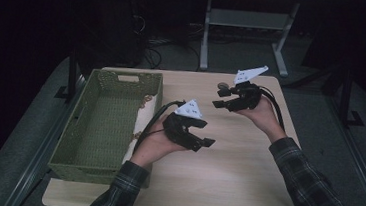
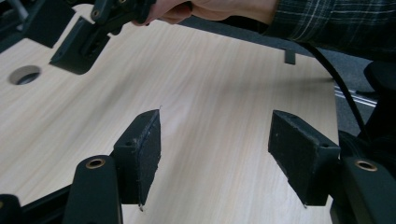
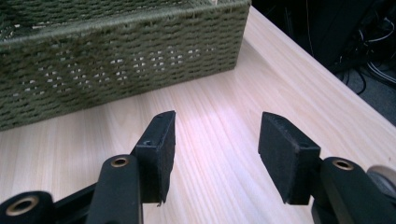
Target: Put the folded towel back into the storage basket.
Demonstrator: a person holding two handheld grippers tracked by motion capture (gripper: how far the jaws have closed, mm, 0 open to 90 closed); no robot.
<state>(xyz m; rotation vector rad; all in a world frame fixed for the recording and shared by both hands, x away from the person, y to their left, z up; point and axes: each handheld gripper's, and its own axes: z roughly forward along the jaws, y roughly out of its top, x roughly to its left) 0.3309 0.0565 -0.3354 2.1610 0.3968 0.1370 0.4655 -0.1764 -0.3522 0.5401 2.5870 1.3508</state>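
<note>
- Dim room beyond the table; grey floor, cables and the white legs of a second table (image 1: 242,38) at the far side; dark shapes otherwise too murky to name
- Pale wood-grain tabletop (image 1: 227,152), smooth and flat, bare across the middle; round cable hole (image 2: 24,74) near one edge, seen in the left gripper view; probably a slick surface, so a light thing would slide on it rather than tip
- Green woven basket (image 1: 106,121) on the left part of the table, long side running away from the person, just beside the left forearm; cut-out handle slot (image 1: 128,78) in the far end wall; something pale with small rings lying against the inner right wall, too unclear to name
- Basket judged light, with stiff-ish but yielding woven walls; rough weave likely to give the pads good bite; best hold probably on the rim of a wall or at the handle slot; a pinch mid-wall likely to flex it
- Left gripper (image 1: 203,141) held over the table centre, just right of the basket; jaws wide apart, nothing between them
- Right gripper (image 1: 220,98) well apart toward the far right, aimed at the basket; jaws parted about halfway, nothing between them
</note>
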